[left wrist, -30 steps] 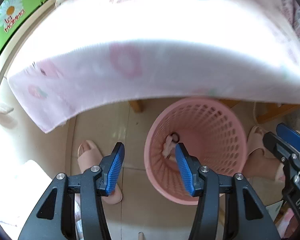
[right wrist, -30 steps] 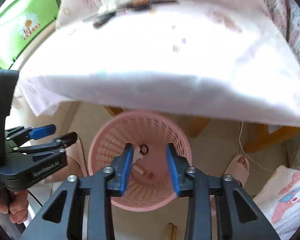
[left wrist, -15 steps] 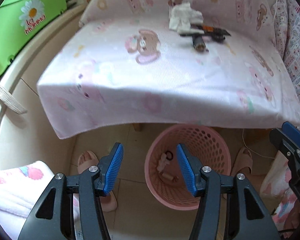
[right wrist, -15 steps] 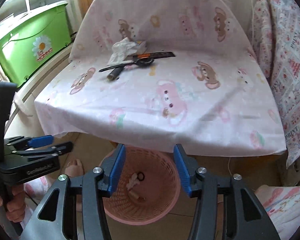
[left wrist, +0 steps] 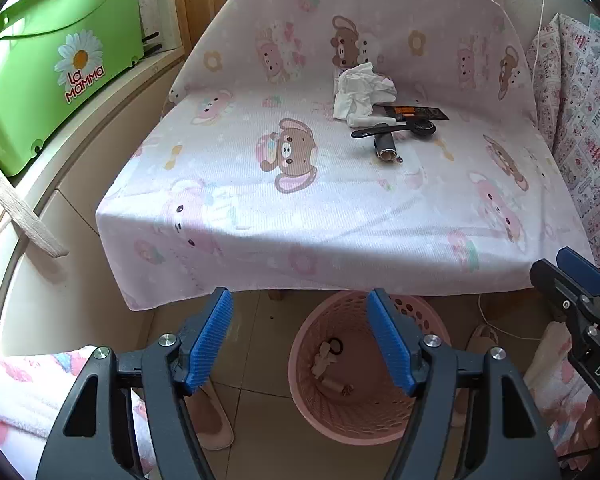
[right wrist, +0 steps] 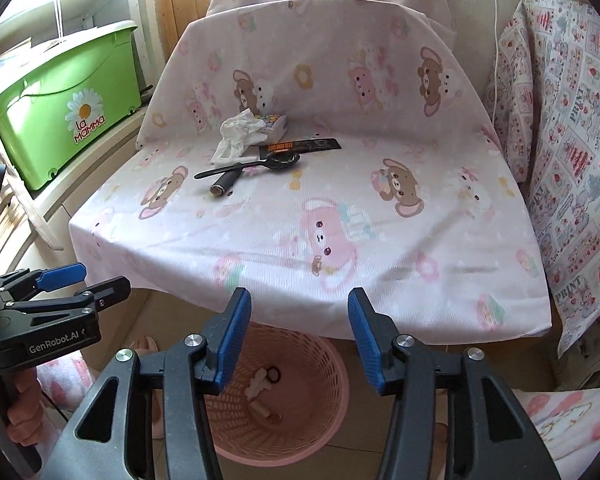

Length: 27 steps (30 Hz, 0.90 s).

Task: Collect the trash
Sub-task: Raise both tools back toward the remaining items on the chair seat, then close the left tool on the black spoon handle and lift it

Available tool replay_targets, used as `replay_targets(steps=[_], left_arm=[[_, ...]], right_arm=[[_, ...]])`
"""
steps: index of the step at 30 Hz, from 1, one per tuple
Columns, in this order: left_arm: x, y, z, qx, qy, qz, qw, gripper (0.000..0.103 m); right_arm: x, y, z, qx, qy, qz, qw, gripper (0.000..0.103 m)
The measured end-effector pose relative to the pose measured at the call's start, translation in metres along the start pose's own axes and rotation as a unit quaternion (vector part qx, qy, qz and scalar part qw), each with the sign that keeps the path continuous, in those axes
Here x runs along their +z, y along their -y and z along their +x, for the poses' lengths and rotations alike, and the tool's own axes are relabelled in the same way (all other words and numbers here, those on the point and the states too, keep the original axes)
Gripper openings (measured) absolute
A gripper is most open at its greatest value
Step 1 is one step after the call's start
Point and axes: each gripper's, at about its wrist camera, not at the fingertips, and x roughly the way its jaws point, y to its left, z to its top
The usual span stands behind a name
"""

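The crumpled white tissue (left wrist: 362, 92) lay at the far end of the cloth-covered seat (left wrist: 228, 184), touching a black snack wrapper (left wrist: 416, 112), with a black plastic spoon (left wrist: 396, 128) and a short dark tube (left wrist: 385, 146) just in front of it; a small printed tissue pack (right wrist: 274, 124) sat behind it. It looked light, soft and easily squashed, so a pinch on its bunched middle should have held, while the flat wrapper seemed slippery and best taken by an edge. All of it was well apart from both tools, up and ahead of them. The left gripper (left wrist: 300, 336) held nothing, its jaws opening; the right gripper (right wrist: 298, 340) stood apart and empty. Below both sat the pink perforated basket (left wrist: 300, 376), with a few scraps inside
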Motion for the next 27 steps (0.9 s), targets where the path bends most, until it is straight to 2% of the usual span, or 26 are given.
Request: replay_targets(steps=[5,8,11,14,17,19,23,27], left_arm=[[0.032,-0.001,-0.002,-0.009,-0.003,0.006,0.9999,0.068],[0.061,0.003,-0.007,-0.022,0.007,0.028,0.9993,0.068],[0.086,0.013,-0.004,-0.014,0.019,0.065,0.9976,0.064],[0.101,0.021,0.003,-0.020,0.029,0.087,0.9956,0.063],[0.105,0.026,0.016,-0.031,0.037,0.100,0.9938,0.060],[0.106,0.024,0.027,-0.039,0.032,0.090,0.9946,0.059],[0.110,0.013,0.048,-0.086,0.003,0.011,0.9963,0.051],[0.114,0.020,0.055,-0.077,0.019,0.025,0.9965,0.049]], right_arm=[[0.022,0.008,0.003,0.005,0.003,-0.005,1.000,0.053],[0.043,0.019,0.006,0.008,0.005,0.003,1.000,0.053],[0.066,0.031,0.016,0.019,0.003,-0.003,1.000,0.063],[0.083,0.042,0.032,-0.008,-0.003,-0.023,1.000,0.063],[0.092,0.057,0.045,-0.011,-0.011,-0.009,1.000,0.063],[0.091,0.066,0.050,-0.009,-0.008,0.013,1.000,0.063],[0.088,0.071,0.062,-0.009,-0.020,0.038,0.999,0.063],[0.085,0.059,0.069,-0.014,-0.025,0.005,1.000,0.063]])
